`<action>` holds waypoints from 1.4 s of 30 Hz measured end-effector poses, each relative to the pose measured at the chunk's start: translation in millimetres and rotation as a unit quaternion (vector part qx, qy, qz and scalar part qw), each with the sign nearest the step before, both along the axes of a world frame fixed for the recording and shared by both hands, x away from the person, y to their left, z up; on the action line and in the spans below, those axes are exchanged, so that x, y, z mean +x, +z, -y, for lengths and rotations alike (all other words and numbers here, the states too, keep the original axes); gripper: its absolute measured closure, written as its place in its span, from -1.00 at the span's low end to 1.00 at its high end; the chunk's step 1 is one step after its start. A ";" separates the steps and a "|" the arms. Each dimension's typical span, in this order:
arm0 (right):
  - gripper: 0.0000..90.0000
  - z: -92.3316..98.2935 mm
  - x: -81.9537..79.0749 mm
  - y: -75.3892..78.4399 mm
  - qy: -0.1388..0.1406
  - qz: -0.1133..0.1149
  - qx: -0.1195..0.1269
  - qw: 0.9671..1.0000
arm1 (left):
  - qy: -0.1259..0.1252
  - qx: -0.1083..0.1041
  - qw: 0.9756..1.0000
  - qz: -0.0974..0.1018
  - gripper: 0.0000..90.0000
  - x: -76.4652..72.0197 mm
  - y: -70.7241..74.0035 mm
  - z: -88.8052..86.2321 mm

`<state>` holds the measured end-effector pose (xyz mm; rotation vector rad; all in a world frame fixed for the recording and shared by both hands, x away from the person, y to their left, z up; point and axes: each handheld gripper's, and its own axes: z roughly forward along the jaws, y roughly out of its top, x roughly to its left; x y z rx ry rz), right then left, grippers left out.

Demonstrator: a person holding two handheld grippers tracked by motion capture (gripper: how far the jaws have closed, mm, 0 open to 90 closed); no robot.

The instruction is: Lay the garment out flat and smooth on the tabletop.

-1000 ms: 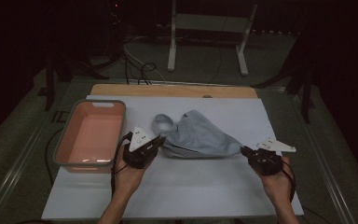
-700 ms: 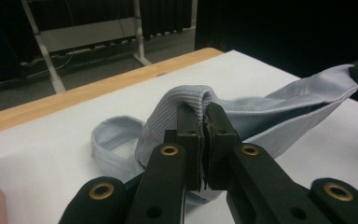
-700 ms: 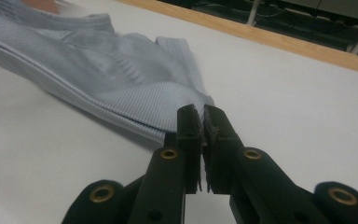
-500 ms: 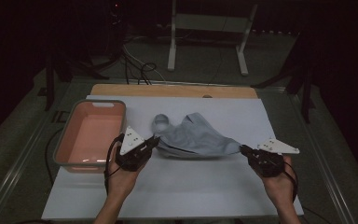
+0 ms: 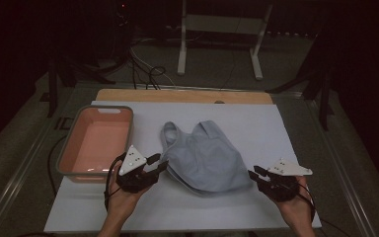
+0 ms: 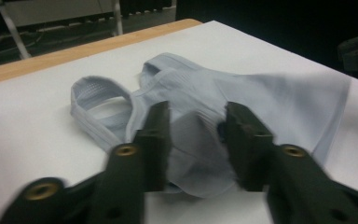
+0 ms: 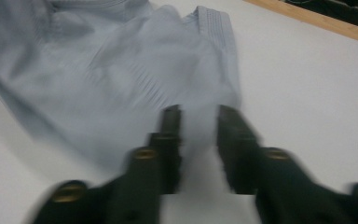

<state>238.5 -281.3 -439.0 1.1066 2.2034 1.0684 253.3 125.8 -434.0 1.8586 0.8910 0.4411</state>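
A soft, ribbed pale-blue garment (image 5: 205,158) is being left crumpled between both grippers. The left gripper (image 5: 159,164) and right gripper (image 5: 253,174) have just been opening; their black jaws are being held partly apart, gripping nothing.

Left gripper (image 5: 159,163): jaws just opened, off the top's edge.
Right gripper (image 5: 253,174): jaws just opened, cloth freed.
Top (image 5: 205,157): now spread flat between both grippers, no longer bunched.

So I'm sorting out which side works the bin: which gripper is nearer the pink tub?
Left. The left gripper sits just off the pink tub's near right corner; the right gripper is beyond the grey garment.
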 end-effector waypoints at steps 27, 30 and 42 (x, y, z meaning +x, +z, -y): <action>-0.20 -10.8 50.3 -29.3 -0.037 -0.032 -0.016 0.999 | 0.022 0.026 0.997 -0.066 0.12 28.2 -30.6 14.8; -0.20 -10.7 52.4 -31.6 -0.038 -0.035 -0.018 0.998 | 0.015 0.034 0.996 -0.084 0.17 24.1 -41.0 15.6; -0.10 -8.4 57.6 -44.1 -0.043 -0.058 -0.025 0.997 | 0.000 0.051 0.993 -0.107 0.31 16.4 -52.9 12.6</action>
